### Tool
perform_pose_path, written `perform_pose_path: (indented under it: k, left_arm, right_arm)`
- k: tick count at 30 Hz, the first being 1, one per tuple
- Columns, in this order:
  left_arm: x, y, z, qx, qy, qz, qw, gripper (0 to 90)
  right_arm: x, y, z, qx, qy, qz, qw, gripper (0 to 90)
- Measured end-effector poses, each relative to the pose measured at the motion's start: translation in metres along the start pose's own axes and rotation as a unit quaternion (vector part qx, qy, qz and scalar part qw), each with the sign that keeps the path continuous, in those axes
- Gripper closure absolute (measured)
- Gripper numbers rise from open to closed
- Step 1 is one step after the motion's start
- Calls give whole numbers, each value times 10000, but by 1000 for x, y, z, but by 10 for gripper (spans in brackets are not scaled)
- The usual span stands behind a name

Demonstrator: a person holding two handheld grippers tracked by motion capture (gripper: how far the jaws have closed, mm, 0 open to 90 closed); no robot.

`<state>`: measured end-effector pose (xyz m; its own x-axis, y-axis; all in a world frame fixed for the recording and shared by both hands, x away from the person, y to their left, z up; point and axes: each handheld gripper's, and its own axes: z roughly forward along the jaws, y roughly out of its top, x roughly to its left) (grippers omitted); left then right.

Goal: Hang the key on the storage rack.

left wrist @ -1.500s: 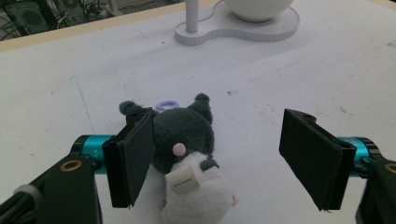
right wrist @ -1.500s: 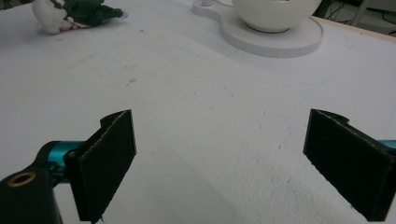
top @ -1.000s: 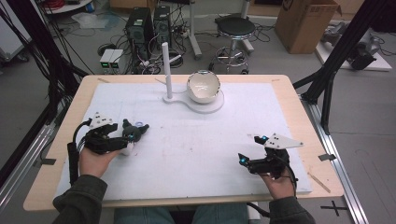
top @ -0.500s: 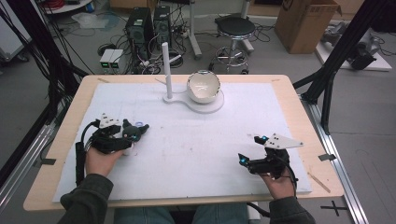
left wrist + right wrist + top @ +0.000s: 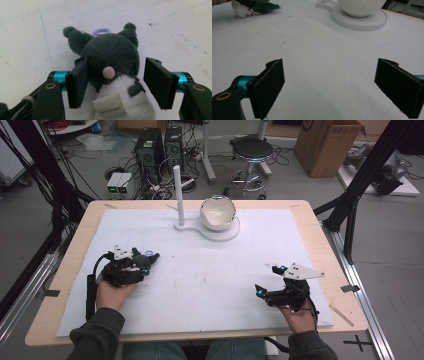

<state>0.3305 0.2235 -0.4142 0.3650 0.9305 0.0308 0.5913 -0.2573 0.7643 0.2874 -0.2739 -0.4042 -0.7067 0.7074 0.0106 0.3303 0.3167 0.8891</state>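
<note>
Left gripper (image 5: 111, 82): held over the near-left part of the bench; jaws have just been closing and now stand either side of the plush toy. In the left gripper view one pad (image 5: 79, 81) lies against the toy's dark head, while the other pad (image 5: 157, 81) stands just clear of it, so the toy is bracketed but not yet clamped.
Plush toy (image 5: 110, 60): dark grey head with two pointed ears, pink nose, white body, and a sewn-in label at the near end. It lies on the white mat at the near-left, ears pointing away from the gripper. A small lilac ring (image 5: 102, 31) sits just beyond the head, between the ears.
Right gripper (image 5: 267, 280): held low over the near-right part of the bench; jaws spread wide with only bare mat between them.
White mat (image 5: 215, 280): covers most of the bench top; lightly marked and scuffed.
Bench (image 5: 320, 227): light wooden top, its edge showing around the mat.
White stand (image 5: 210, 232): flat base at the far centre of the mat, carrying an upright post (image 5: 178, 195) on one end.
White bowl (image 5: 218, 212): rests on the round end of the stand, just beside the post.
</note>
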Motion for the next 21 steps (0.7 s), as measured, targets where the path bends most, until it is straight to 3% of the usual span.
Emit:
perform_pose_path:
  k: [12,17,21]
  left_arm:
    - [-7,0,1,177,211,36,9996,358]
    - [-7,-1,6,356,407,35,9985,389]
    - [-5,-1,6,390,393,37,9985,417]
  right_arm:
    - [-1,0,-1,-5,-13,8,10000,87]
    - [-1,0,-1,-19,-12,3,10000,87]
    - [-1,-1,-2,-8,-9,37,10000,87]
